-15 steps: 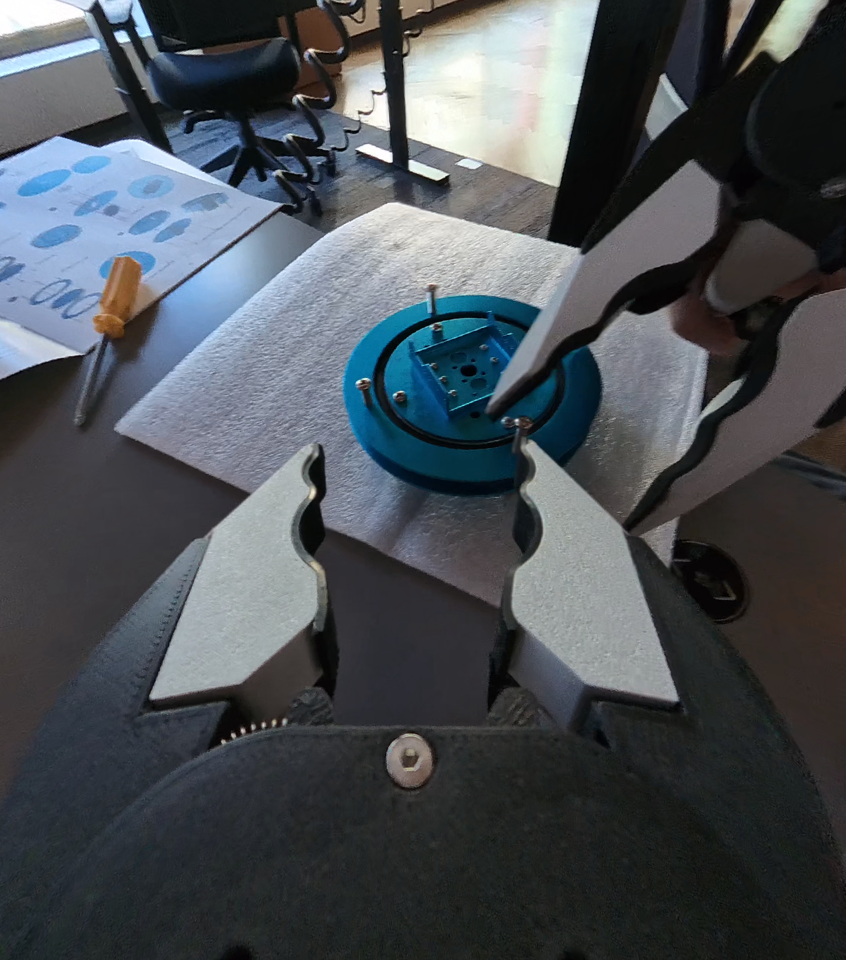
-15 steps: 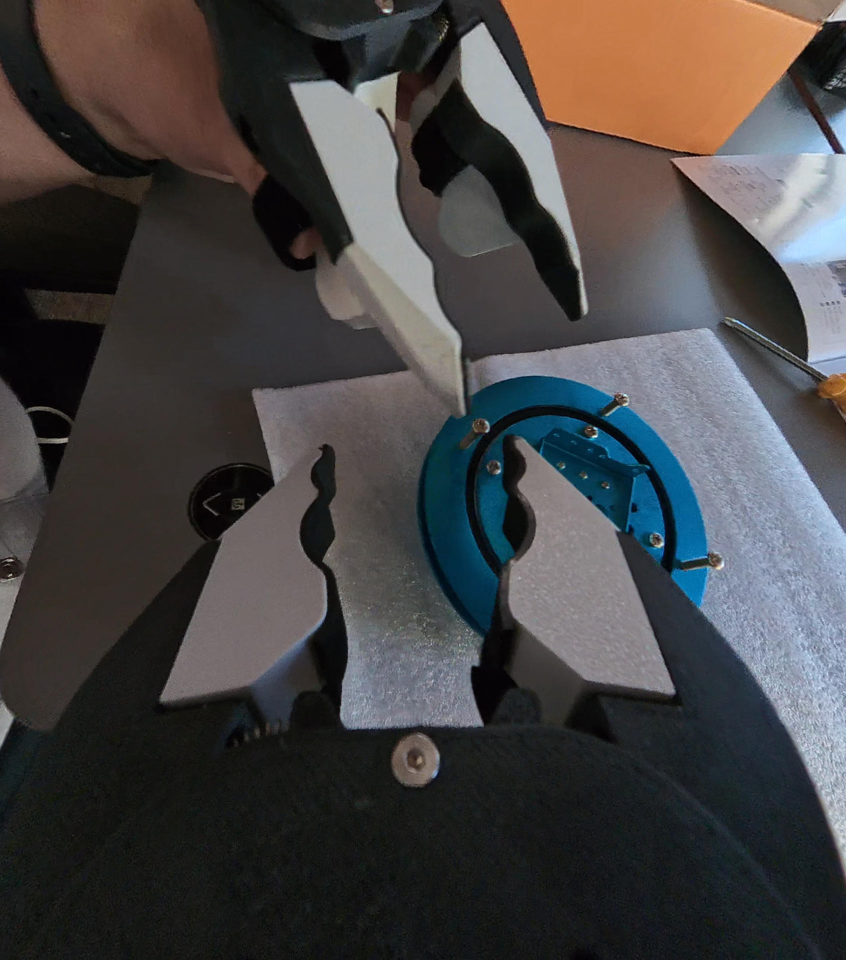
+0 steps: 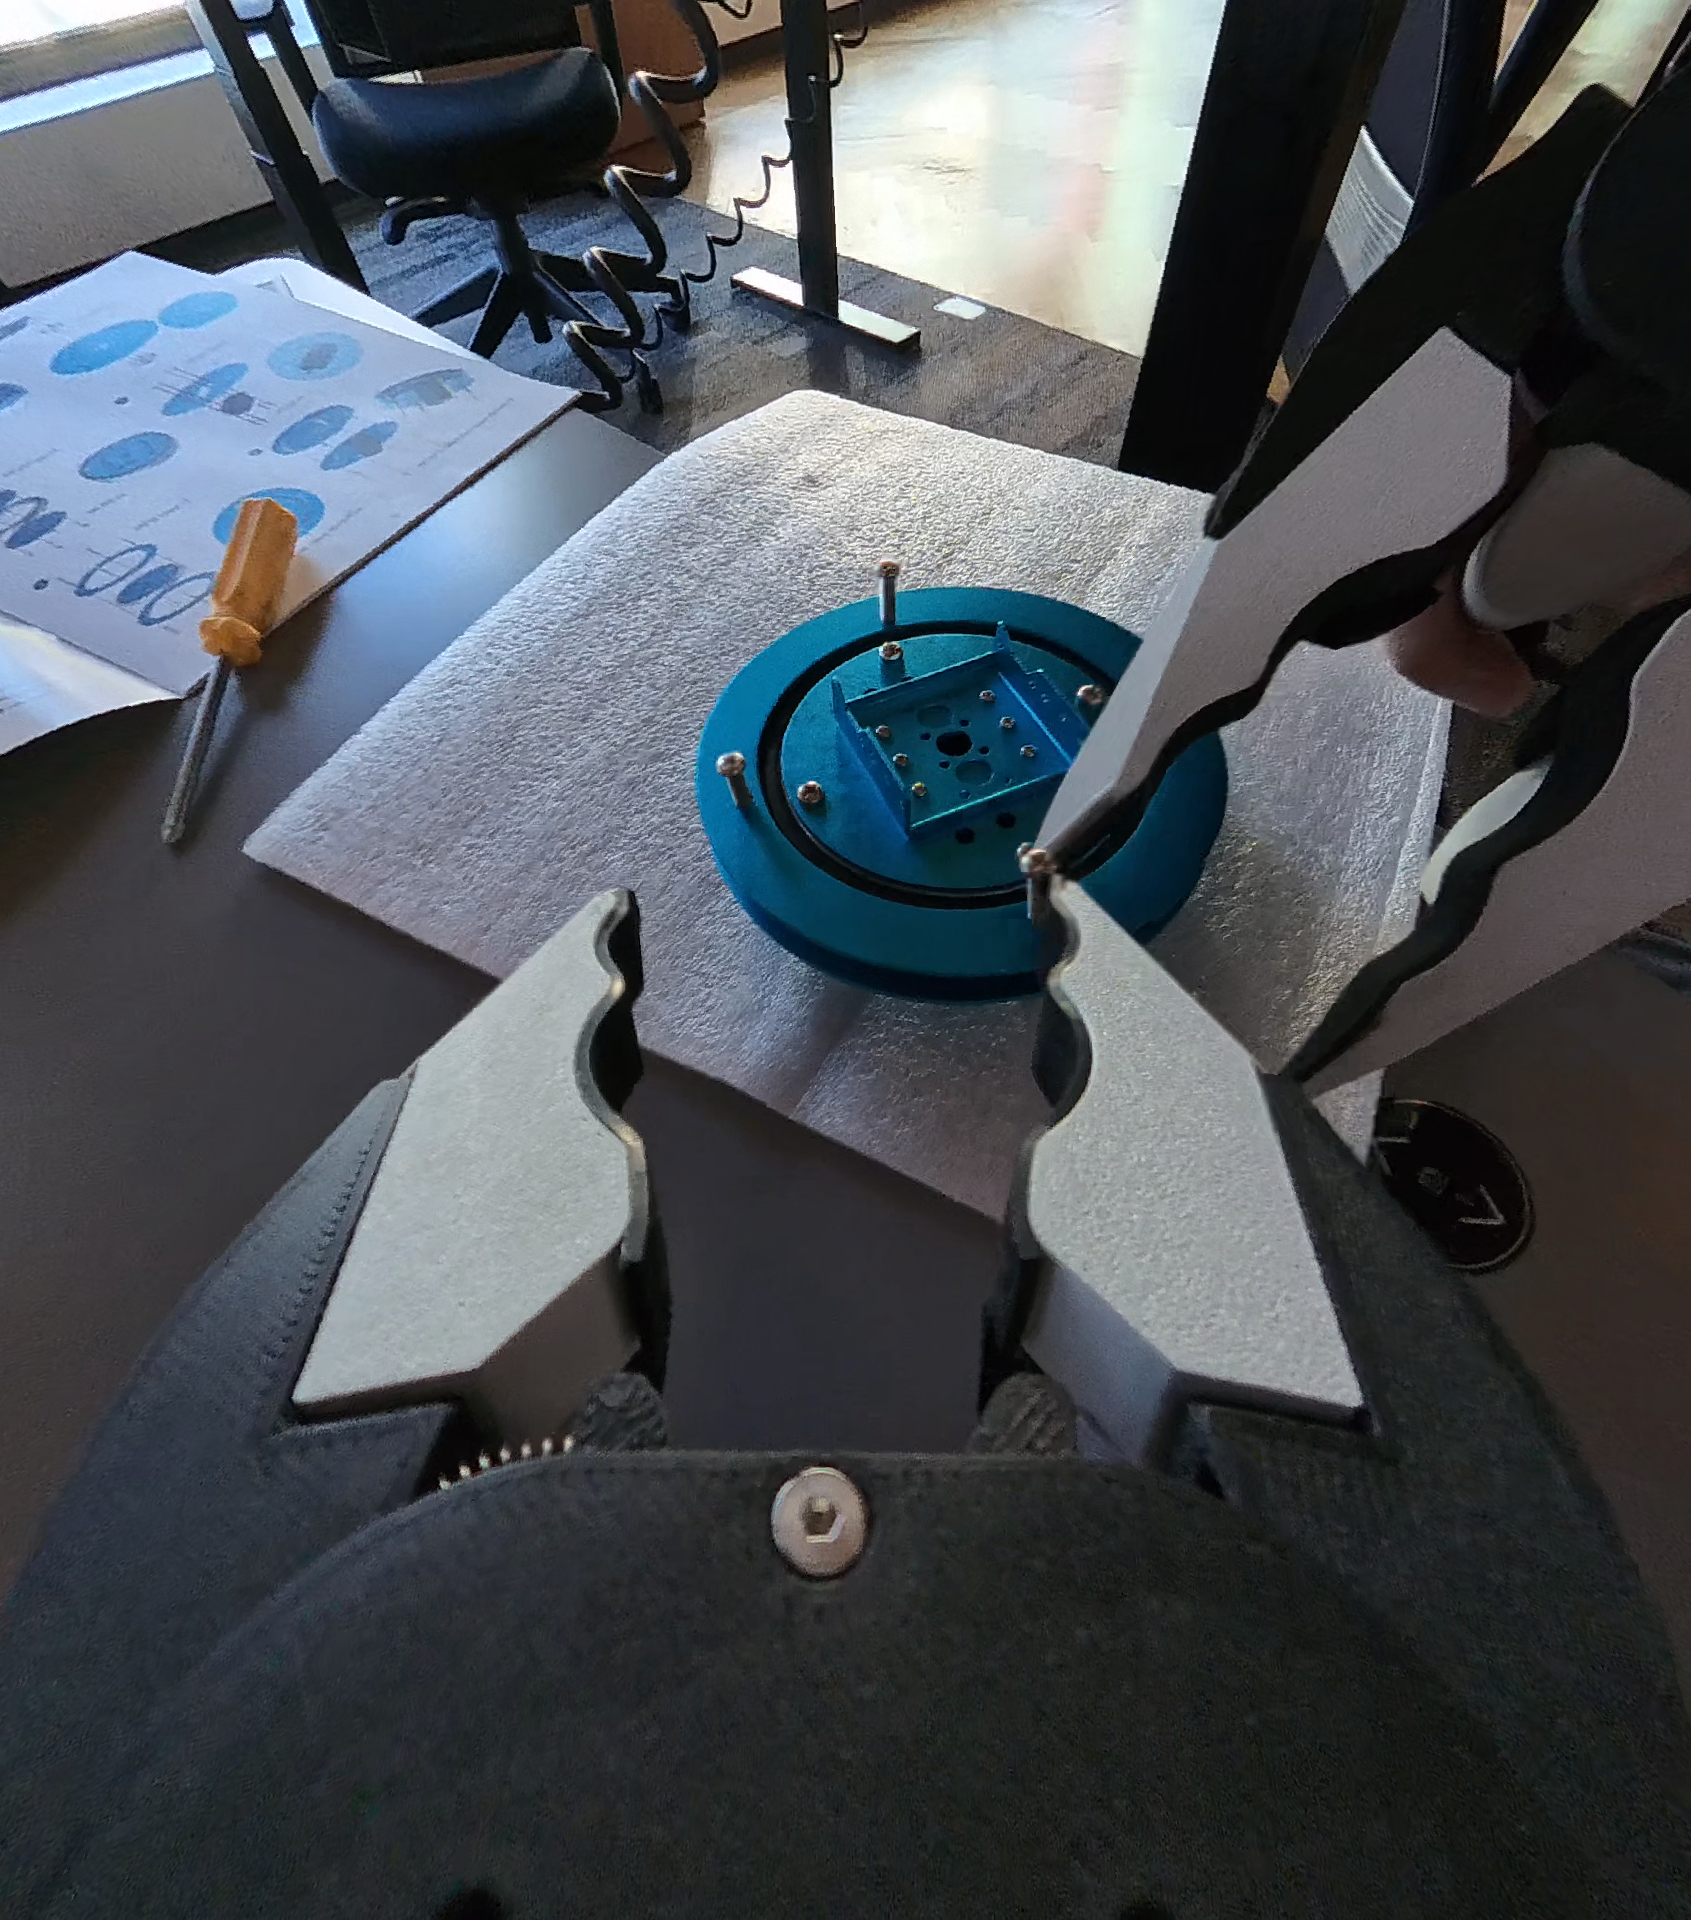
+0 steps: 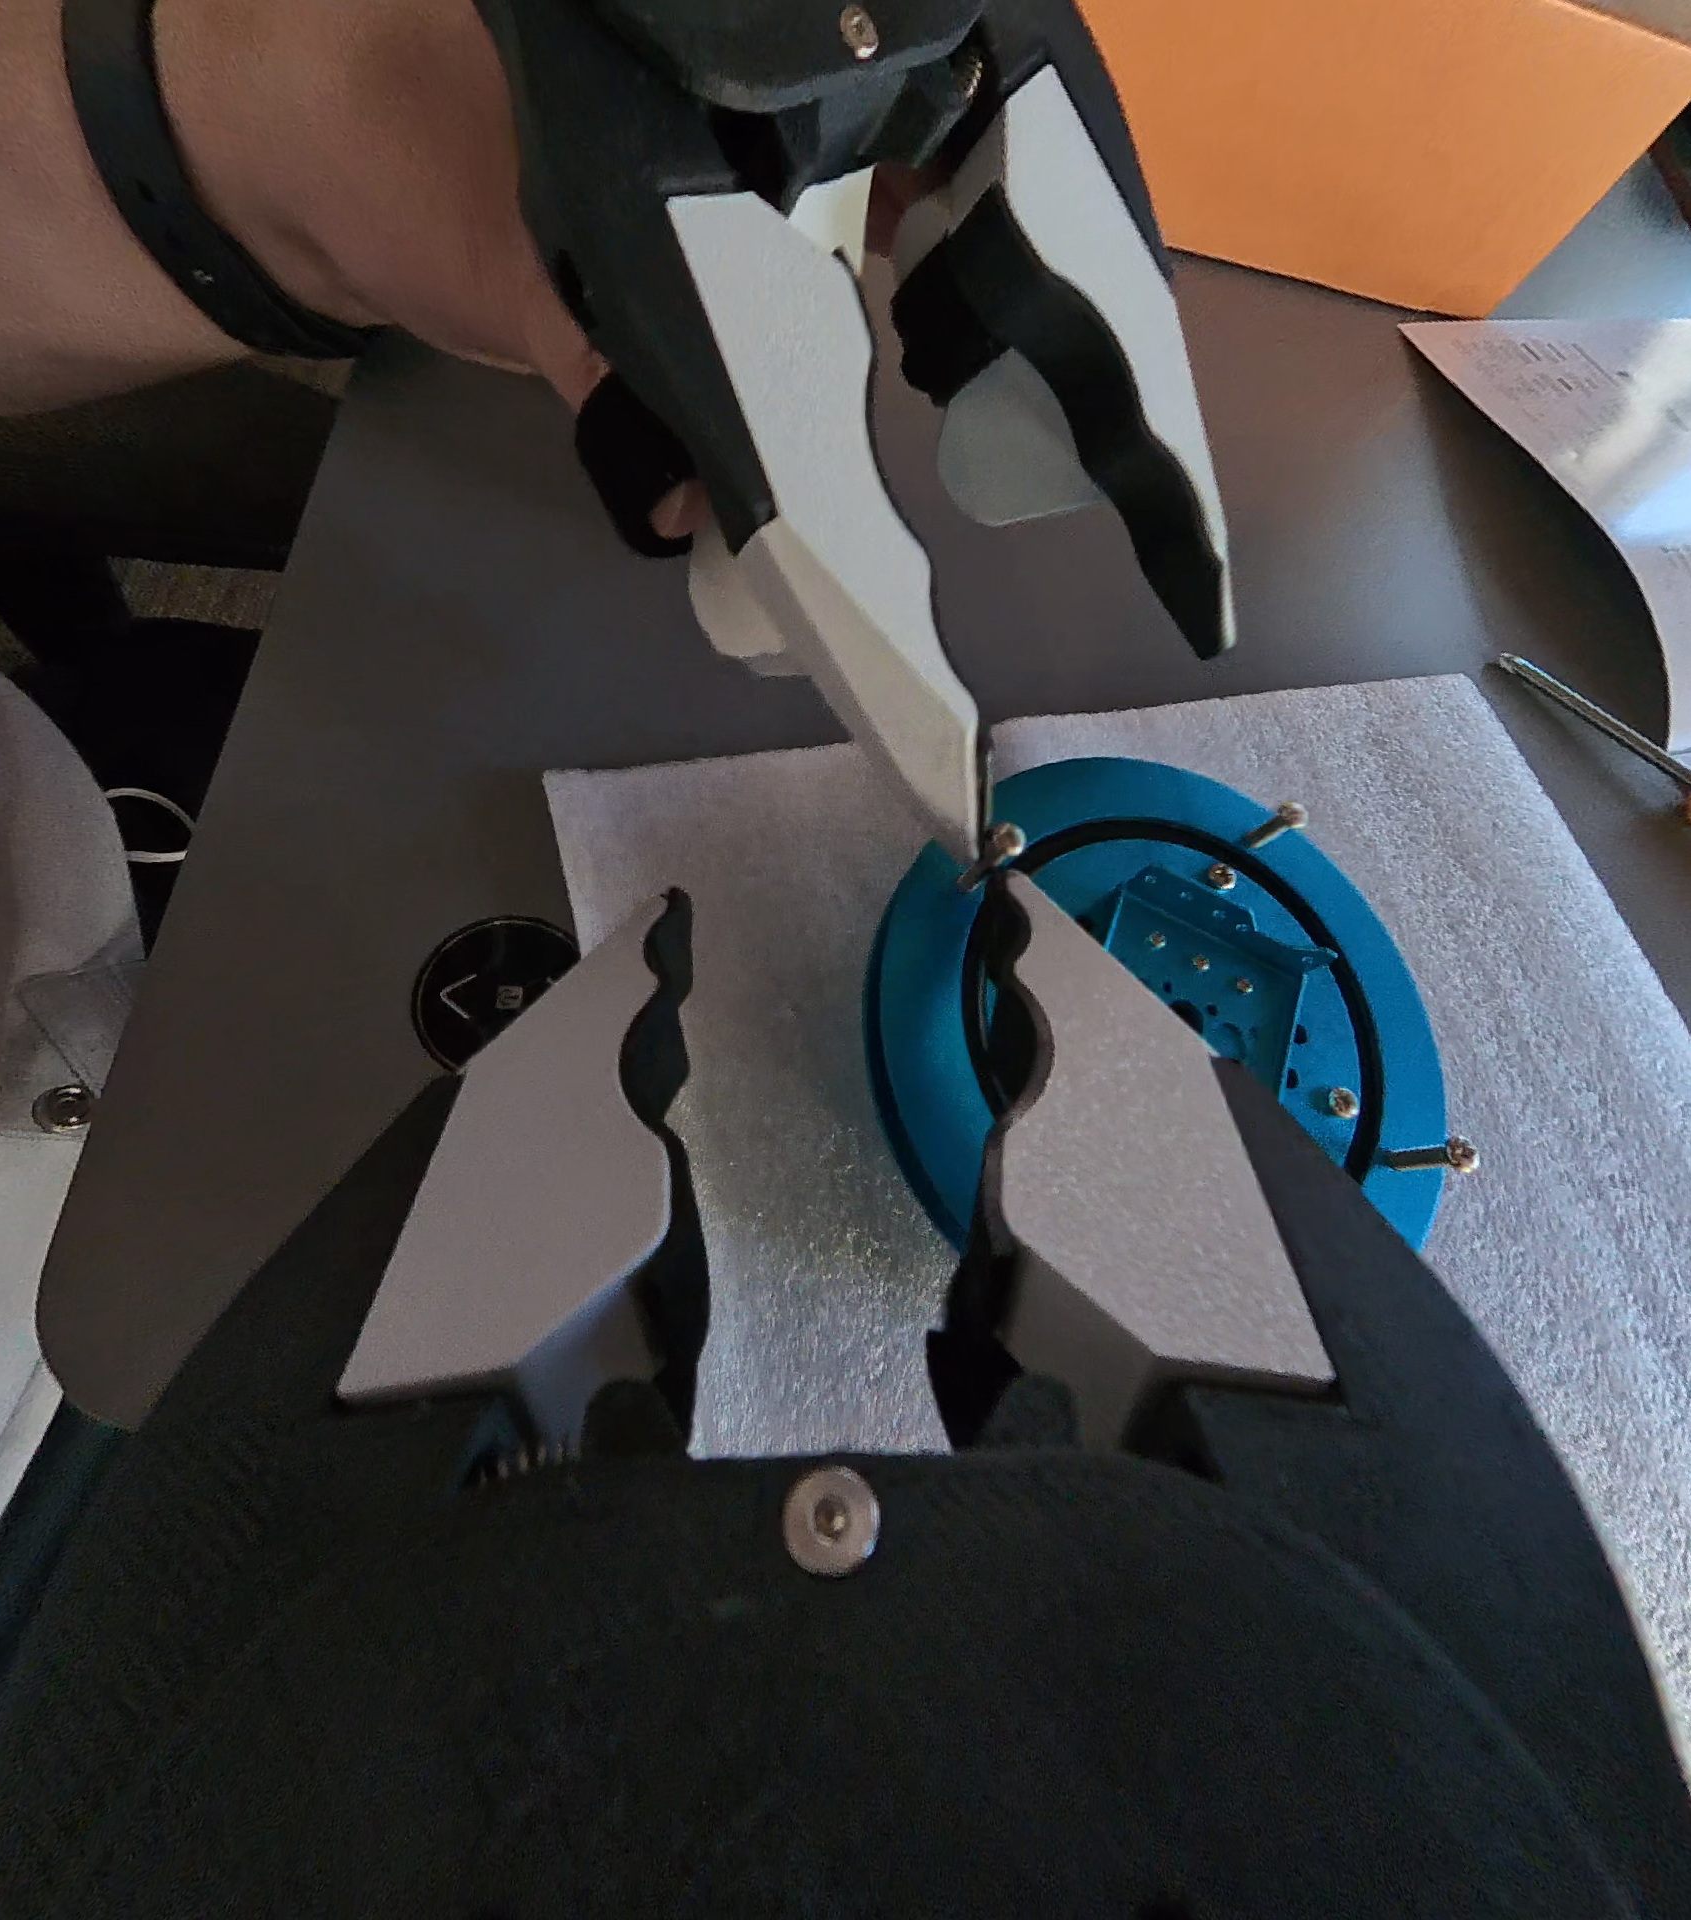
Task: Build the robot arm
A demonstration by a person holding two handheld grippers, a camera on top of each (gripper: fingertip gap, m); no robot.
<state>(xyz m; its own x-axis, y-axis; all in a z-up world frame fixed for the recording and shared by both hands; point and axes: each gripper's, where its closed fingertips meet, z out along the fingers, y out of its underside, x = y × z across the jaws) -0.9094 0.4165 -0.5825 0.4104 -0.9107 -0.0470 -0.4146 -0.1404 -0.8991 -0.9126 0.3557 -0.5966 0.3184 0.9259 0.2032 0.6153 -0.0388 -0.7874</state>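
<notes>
In the left wrist view, the left tool [image 3: 836, 914] hangs wide open and empty over the near edge of a white foam mat [image 3: 529, 727] on the dark worktop [image 3: 93, 1039]. Its right finger tip sits just beside a raised screw [image 3: 1034, 864] at 5 o'clock on the blue disc [image 3: 820, 914]. A screwdriver [image 3: 223, 634] lies at 9 o'clock. In the right wrist view, the right tool [image 4: 841, 899] is also wide open, holding nothing, with one finger of the other tool beside that screw [image 4: 995, 847].
</notes>
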